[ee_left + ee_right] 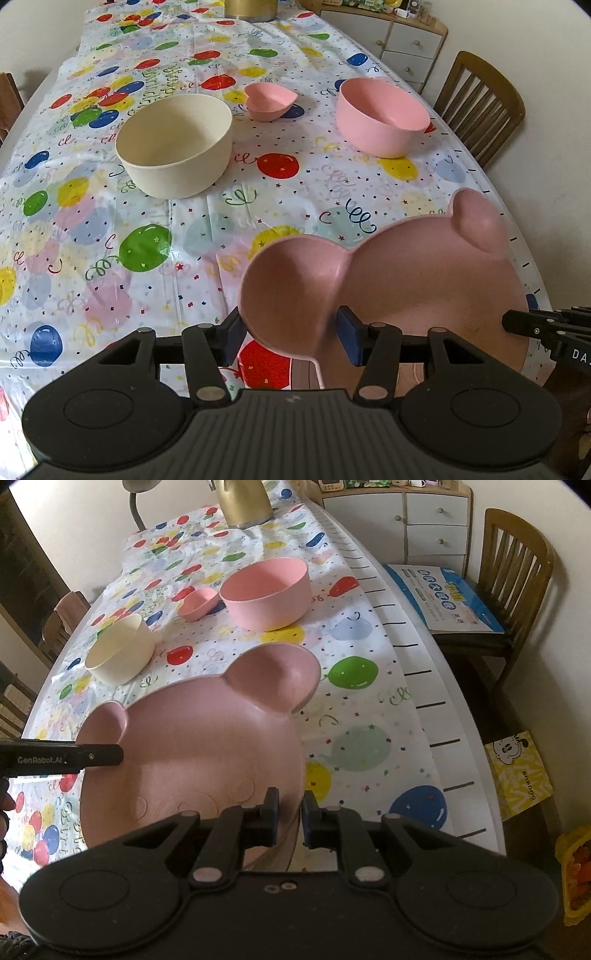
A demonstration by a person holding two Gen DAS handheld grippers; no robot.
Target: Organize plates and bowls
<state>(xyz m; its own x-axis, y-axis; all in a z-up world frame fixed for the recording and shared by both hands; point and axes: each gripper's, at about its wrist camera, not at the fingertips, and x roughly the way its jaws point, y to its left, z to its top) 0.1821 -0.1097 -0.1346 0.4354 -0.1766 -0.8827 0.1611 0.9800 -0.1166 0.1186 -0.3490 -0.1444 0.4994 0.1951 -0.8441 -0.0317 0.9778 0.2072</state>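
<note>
Both grips confirmed: left hand-held gripper clamps one ear of the bear plate, right hand-held gripper pinches its near rim. Keep it level, lowering evenly onto the table.

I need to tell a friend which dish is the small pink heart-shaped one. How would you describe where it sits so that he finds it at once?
Look at the long table with the balloon-print plastic tablecloth. Toward its far half stand a large cream round bowl and a large pink round bowl; the small pink heart-shaped dish sits between them, slightly farther back. It is the smallest dish and the only one with a notched, pointed rim.
</note>
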